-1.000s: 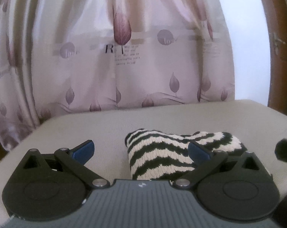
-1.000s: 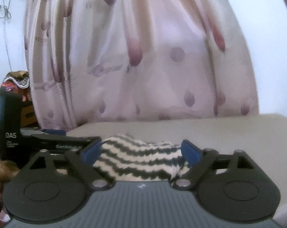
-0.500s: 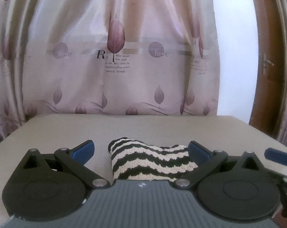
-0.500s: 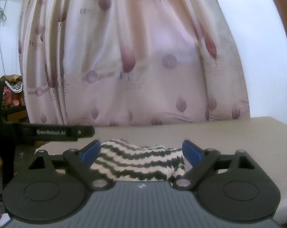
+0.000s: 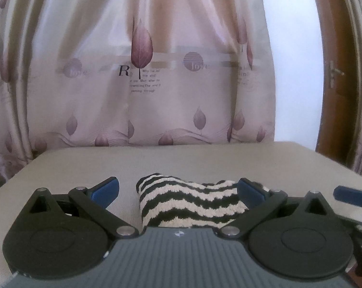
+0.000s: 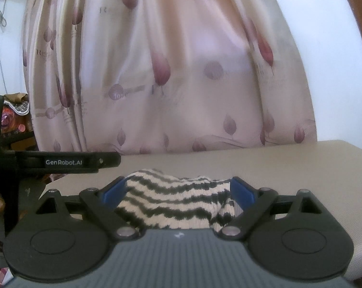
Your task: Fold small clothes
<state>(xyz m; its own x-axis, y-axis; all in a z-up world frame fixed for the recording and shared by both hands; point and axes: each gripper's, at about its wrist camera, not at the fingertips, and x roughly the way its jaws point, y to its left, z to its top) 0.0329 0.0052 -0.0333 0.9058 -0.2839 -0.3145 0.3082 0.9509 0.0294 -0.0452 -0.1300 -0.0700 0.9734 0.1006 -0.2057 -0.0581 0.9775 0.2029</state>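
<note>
Knit [image 5: 193, 204] lies on the table [image 5: 205, 160] between both spread grippers: left gripper [image 5: 178, 189], right gripper [image 6: 178, 189]. Only the left view shows a door [image 5: 334, 72]; only the right, clutter [image 6: 13, 117].

Nubby knitted striped cloth [image 5: 190, 204], matt woven table cover [image 5: 205, 160], glossy curtain [image 5: 157, 84]
</note>
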